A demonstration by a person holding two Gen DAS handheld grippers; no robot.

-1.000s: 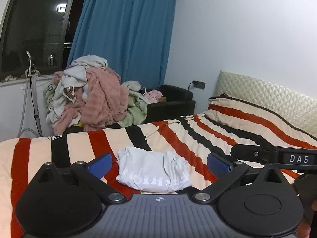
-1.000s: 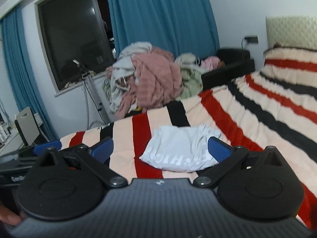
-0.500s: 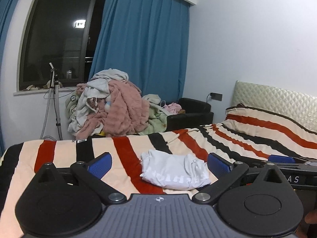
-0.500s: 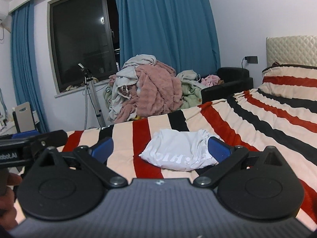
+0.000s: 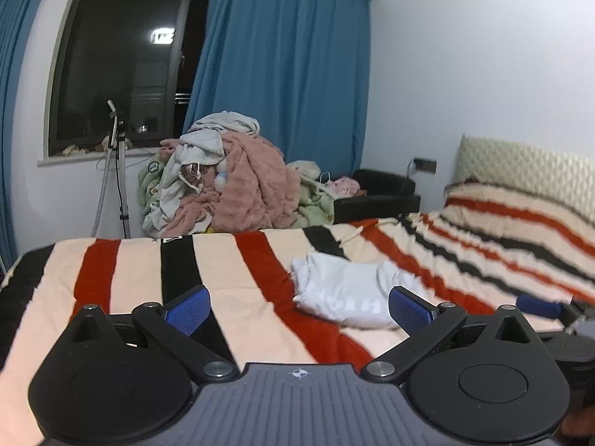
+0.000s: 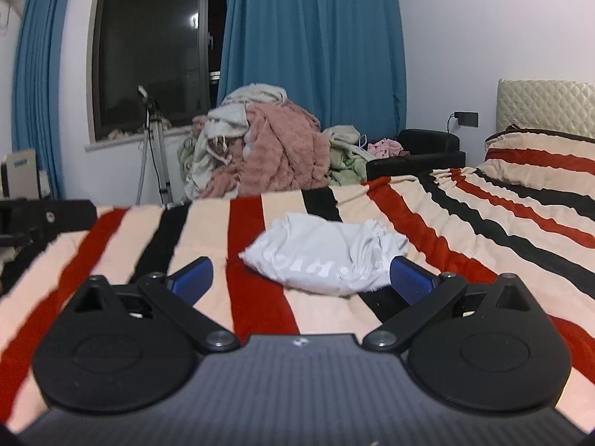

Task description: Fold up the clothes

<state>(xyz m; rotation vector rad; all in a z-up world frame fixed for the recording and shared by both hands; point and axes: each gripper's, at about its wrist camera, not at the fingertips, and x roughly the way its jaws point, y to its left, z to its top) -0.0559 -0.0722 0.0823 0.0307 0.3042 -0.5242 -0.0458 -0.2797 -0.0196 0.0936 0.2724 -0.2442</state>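
A folded white cotton garment with pale lettering (image 5: 347, 295) (image 6: 327, 256) lies on the bed with the cream, red and black striped blanket (image 5: 238, 278) (image 6: 483, 223), resting across a red stripe and a cream band. The left gripper (image 5: 297, 304) hangs above the blanket, its blue-padded fingers (image 5: 187, 306) spread wide and holding nothing; the garment sits ahead and toward its right finger. The right gripper (image 6: 301, 275) is likewise held over the blanket with blue-padded fingers (image 6: 411, 280) spread apart and empty; here the garment lies just beyond them, its right edge close to the right finger, though contact cannot be judged. Beyond the foot of the bed stands a heap of pink, white and green laundry (image 5: 238, 186) (image 6: 267, 156), set before long blue curtains (image 5: 286, 85) (image 6: 312, 44) and a dark window (image 5: 122, 55) (image 6: 152, 44). A black armchair (image 5: 379, 195) (image 6: 424, 150) stands beside the heap, and a quilted cream headboard (image 5: 528, 167) (image 6: 546, 104) closes the far right.
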